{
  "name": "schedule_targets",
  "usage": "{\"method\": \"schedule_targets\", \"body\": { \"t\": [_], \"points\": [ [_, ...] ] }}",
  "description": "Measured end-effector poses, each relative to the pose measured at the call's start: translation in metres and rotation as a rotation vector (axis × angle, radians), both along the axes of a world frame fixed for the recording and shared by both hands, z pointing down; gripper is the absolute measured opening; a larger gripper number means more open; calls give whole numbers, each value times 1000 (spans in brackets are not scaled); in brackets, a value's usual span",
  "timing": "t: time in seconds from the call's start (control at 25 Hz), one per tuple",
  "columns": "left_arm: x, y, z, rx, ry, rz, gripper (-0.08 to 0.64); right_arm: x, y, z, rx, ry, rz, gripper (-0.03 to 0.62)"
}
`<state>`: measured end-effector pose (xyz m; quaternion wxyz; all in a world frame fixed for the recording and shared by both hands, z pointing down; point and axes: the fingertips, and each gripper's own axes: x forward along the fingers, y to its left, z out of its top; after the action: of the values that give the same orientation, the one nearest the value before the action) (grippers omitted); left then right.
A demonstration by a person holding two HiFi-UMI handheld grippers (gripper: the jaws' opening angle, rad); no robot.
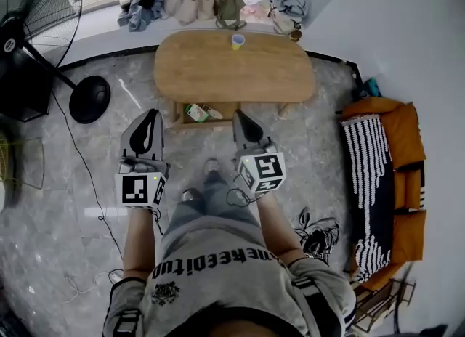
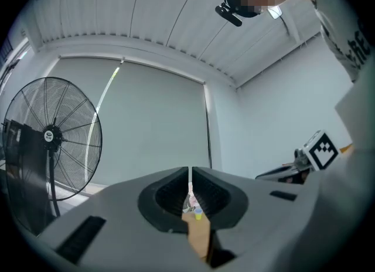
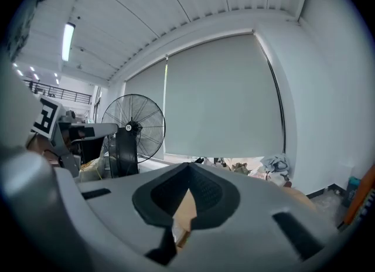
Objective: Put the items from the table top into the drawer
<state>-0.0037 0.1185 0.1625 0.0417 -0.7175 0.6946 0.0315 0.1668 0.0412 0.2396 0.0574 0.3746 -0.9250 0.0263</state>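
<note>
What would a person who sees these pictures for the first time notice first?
The grey left gripper and right gripper, both shut and empty, fill the middle of the head view. Beyond them stands an oval wooden table with a small yellow-and-blue cup at its far edge and an open drawer under its near edge.

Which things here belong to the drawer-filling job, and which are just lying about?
Job: cup on the wooden table; open drawer holding a green box; left gripper; right gripper.
Lying about: fan; bags on the sill; orange sofa; floor cable.
</note>
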Motion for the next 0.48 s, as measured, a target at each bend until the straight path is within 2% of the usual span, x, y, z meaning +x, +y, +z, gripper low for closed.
{"method": "schedule_targets", "body": {
  "t": [0.28, 0.48],
  "points": [
    [-1, 15, -14, 45, -10, -7, 20, 11, 8, -33, 66, -11, 51, 3],
    [-2, 22, -30, 43, -5, -24, 20, 14, 16, -52, 101, -17, 68, 3]
  ]
}}
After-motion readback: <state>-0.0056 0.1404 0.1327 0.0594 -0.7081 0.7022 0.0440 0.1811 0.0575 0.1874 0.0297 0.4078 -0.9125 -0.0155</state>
